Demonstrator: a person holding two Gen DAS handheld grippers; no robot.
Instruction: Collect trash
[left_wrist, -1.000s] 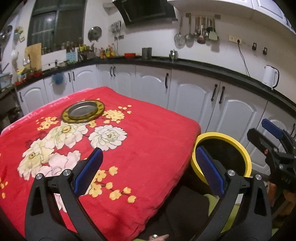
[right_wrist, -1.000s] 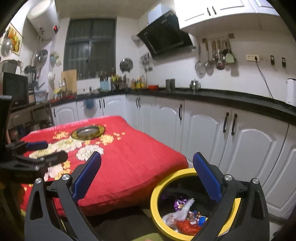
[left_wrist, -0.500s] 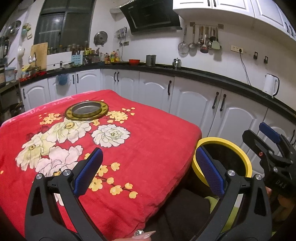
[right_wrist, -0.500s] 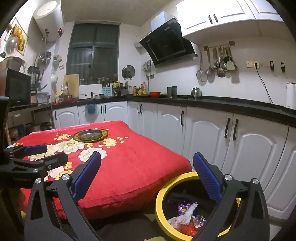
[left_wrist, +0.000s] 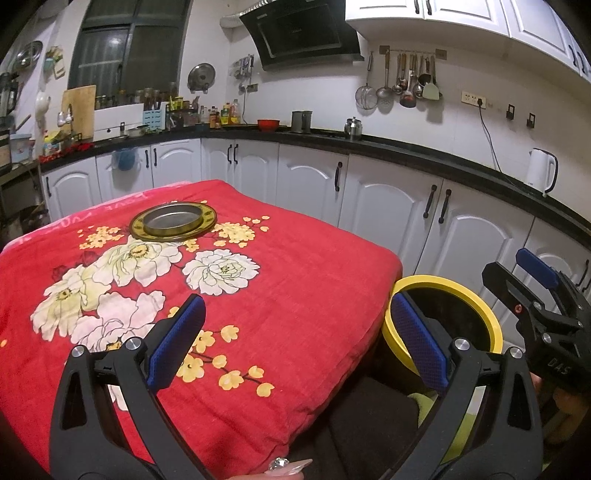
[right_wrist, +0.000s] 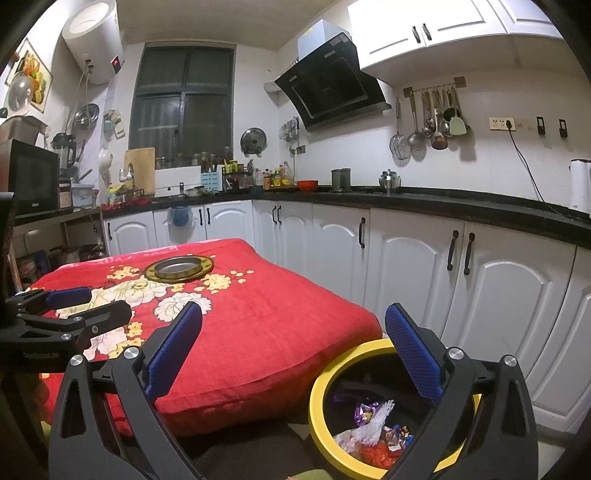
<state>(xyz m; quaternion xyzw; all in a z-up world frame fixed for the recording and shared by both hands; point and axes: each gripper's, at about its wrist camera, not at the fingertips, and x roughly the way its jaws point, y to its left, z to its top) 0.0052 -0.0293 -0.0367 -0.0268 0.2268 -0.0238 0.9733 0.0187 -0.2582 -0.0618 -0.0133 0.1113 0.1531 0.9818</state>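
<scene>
Right now both of my tools are empty. My left gripper (left_wrist: 295, 341) has its blue fingers (left_wrist: 176, 341) spread wide apart with nothing between them, hovering over the near right corner of the surface, which is covered by a red floral cloth (left_wrist: 295, 266). My right gripper (right_wrist: 293, 352) is just as wide open and holds nothing; it hangs off the right edge of the surface, above the yellow-rimmed bin (right_wrist: 317, 384) that stands on the floor just beside that corner. The trash (right_wrist: 373, 432), a heap of crumpled wrappers in white, purple and red, lies inside the bin at its bottom. Near the far edge of the surface rests a round metal plate with a gold rim (left_wrist: 173, 220).
</scene>
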